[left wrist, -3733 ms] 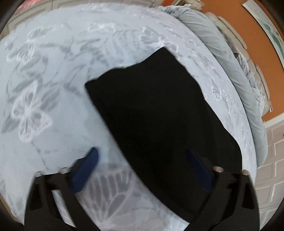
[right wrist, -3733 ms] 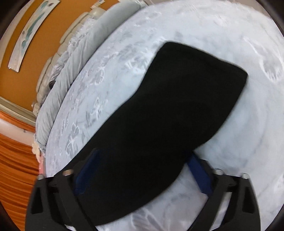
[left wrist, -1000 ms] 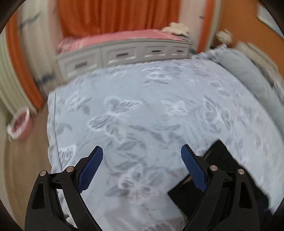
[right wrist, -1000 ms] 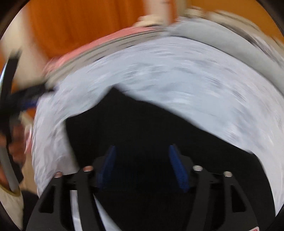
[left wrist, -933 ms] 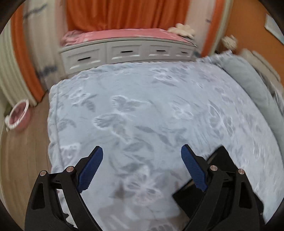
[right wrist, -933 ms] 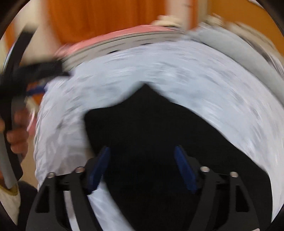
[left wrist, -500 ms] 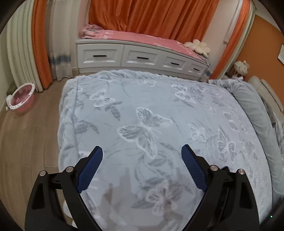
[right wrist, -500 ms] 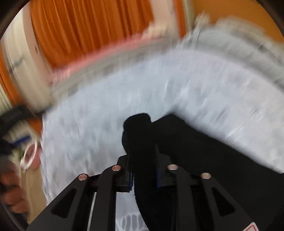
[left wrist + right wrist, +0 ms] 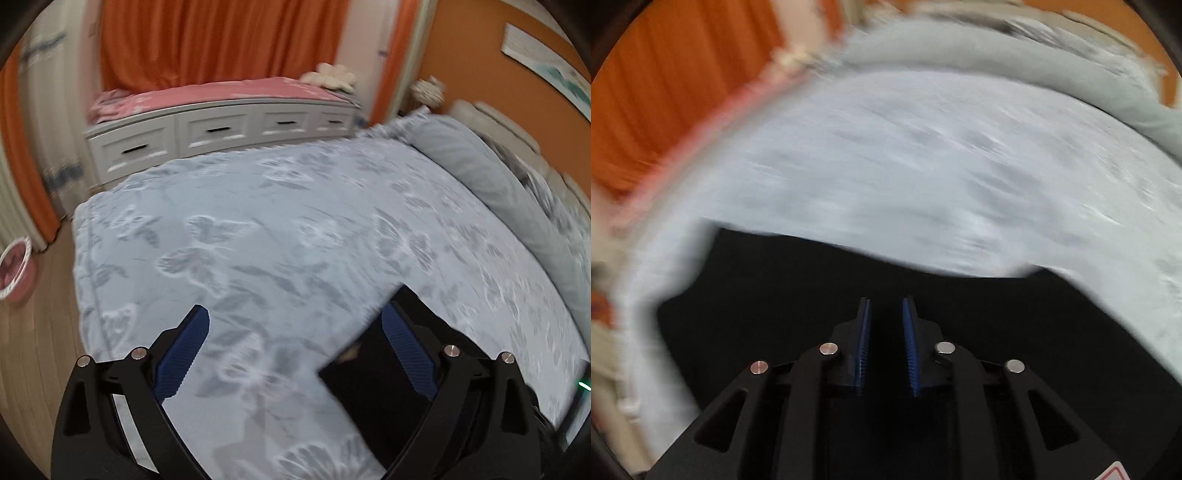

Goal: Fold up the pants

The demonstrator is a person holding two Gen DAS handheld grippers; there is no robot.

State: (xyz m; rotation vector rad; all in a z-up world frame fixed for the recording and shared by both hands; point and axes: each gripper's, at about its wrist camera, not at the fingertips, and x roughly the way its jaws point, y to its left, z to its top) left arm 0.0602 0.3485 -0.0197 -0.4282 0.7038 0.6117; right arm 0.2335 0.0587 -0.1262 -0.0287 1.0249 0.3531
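The black pants [image 9: 373, 373] lie folded on the pale blue butterfly bedspread [image 9: 295, 229]. In the left wrist view my left gripper [image 9: 295, 332] is open and empty above the bed, with the pants' corner under its right finger. In the blurred right wrist view the pants [image 9: 775, 295] spread wide across the lower half. My right gripper [image 9: 885, 317] hangs over them with its blue pads [image 9: 864, 332] a narrow gap apart; I cannot tell whether cloth sits between them.
A grey pillow roll [image 9: 491, 184] runs along the bed's right side. White drawers with a pink cushion [image 9: 221, 129] stand beyond the bed before orange curtains [image 9: 221, 40]. A pink basket [image 9: 14, 269] sits on the wooden floor at left.
The right gripper, shut on a raised fold of pants half a second ago, now has its pads slightly apart over flat pants. The left gripper has swung so the pants' corner shows again.
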